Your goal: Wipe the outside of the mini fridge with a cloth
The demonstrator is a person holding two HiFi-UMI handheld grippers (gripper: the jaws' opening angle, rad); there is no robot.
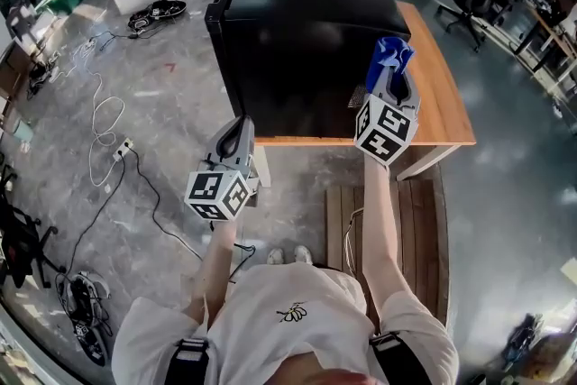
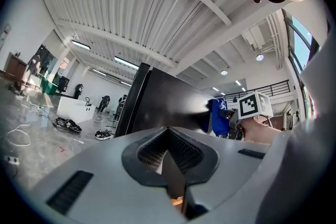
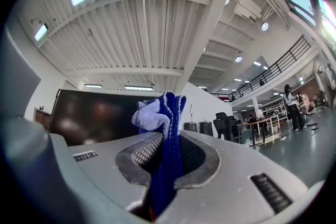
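Located black mini fridge (image 1: 306, 22) standing on wooden table (image 1: 446, 104), door side facing the person. Found right tongs (image 1: 389, 78) raised at the fridge's front right corner and clamped on a blue cloth (image 1: 387, 57). Confirmed in the right gripper view: cloth (image 3: 164, 113) pinched between the pads, bunched end protruding above them, dark fridge panel (image 3: 94, 115) behind and to the left. Could not establish contact between cloth and panel from any view; recorded as very near, touching unconfirmed.

Found left tongs (image 1: 236, 132) held lower, beside the fridge's front left corner and off the table edge. Verified in the left gripper view: tongs (image 2: 170, 153) closed together, nothing between them, pointed up along the fridge's side (image 2: 157, 102).

Noted no streaks, damp marks or other visible evidence of wiping on top or front surfaces; glossy finish and glare prevent a firm reading.

Judged progress: cloth secured and brought to the work surface, wiping proper either just starting or not started. Judged outstanding: front, both sides and top, as far as shown; rear not visible.

Flagged for next move: press the cloth flat against the panel rather than lead with the tongs' hard tips, to avoid scratching the finish.
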